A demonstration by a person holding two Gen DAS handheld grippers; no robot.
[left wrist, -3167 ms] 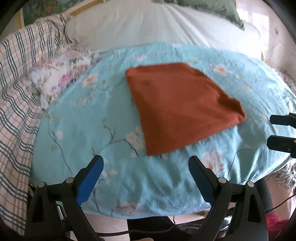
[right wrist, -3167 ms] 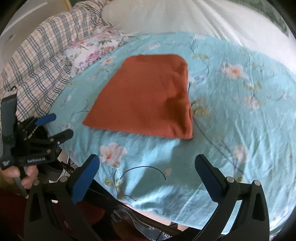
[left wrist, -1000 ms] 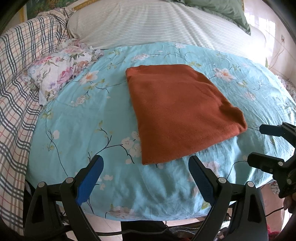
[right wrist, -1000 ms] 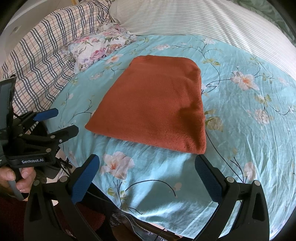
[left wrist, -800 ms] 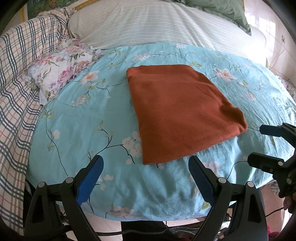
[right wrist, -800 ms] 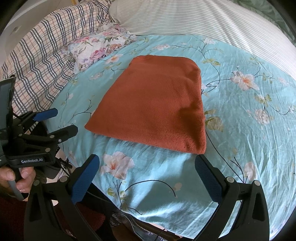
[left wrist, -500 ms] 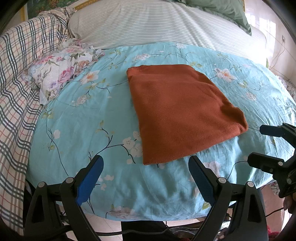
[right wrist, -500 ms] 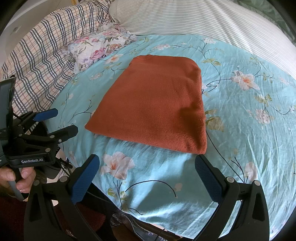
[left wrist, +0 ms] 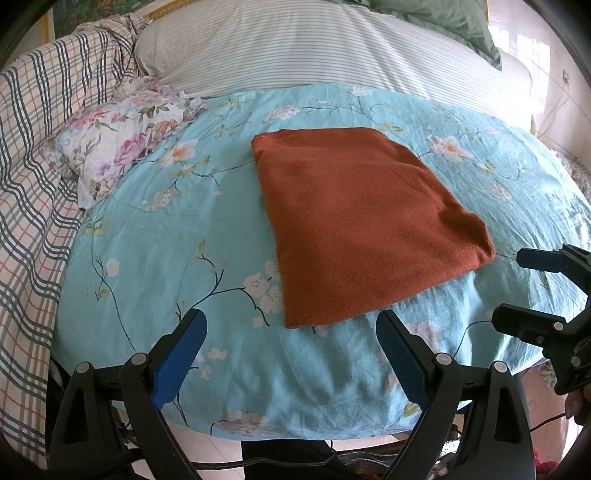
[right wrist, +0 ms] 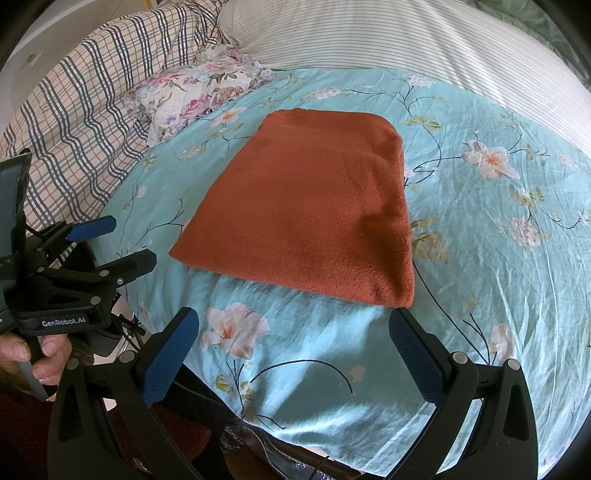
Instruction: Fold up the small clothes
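A rust-orange cloth (left wrist: 362, 225) (right wrist: 310, 210) lies folded flat as a neat rectangle on the turquoise floral sheet (left wrist: 166, 236) (right wrist: 498, 240). My left gripper (left wrist: 291, 350) hangs open just short of the cloth's near edge, with nothing between its blue pads. In the right wrist view the left gripper (right wrist: 118, 243) shows at the left edge, held by a hand (right wrist: 40, 354). My right gripper (right wrist: 291, 354) is open too, near the cloth's near right corner, empty. The left wrist view catches the right gripper (left wrist: 517, 288) at the right edge.
A floral pillow (left wrist: 118, 136) (right wrist: 199, 92) lies at the sheet's far left. A plaid blanket (left wrist: 26, 177) (right wrist: 81, 96) covers the left side. A striped white pillow (left wrist: 314, 48) and a green one (left wrist: 443, 18) lie beyond. The bed's near edge drops to the floor (left wrist: 221, 450).
Over three seconds both grippers shifted slightly closer to the bed; in the last second nothing has visibly moved, and the cloth lies as before.
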